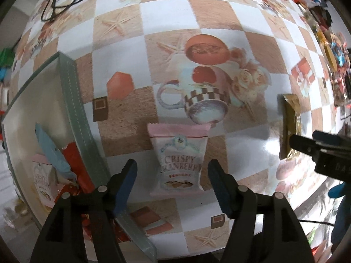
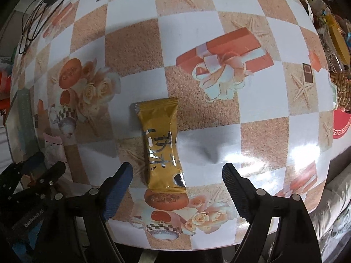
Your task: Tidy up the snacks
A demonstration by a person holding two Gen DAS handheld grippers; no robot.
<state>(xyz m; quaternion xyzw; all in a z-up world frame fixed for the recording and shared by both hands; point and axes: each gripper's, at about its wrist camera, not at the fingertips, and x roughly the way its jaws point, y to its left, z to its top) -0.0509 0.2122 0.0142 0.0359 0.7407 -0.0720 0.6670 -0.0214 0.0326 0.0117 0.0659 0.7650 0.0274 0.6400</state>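
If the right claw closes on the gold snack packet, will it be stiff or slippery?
The gold packet looks glossy, with bright reflections on its foil, so it may slip between the pads. It lies flat and slim on the table, so it is probably light and will slide if pushed. Its crimped ends suggest a thin wrapper that crumples; the contents may be fragile.

Tablecloth (image 2: 131, 50): white and sandy-tan checks, printed with starfish, orange gift boxes, cream roses. Centre of left wrist view: pale pink packet (image 1: 178, 160), maroon lettering. Centre of right wrist view: gold wrapper (image 2: 161, 144), silver characters. Left edge: grey-green box (image 1: 74, 100), white inside.
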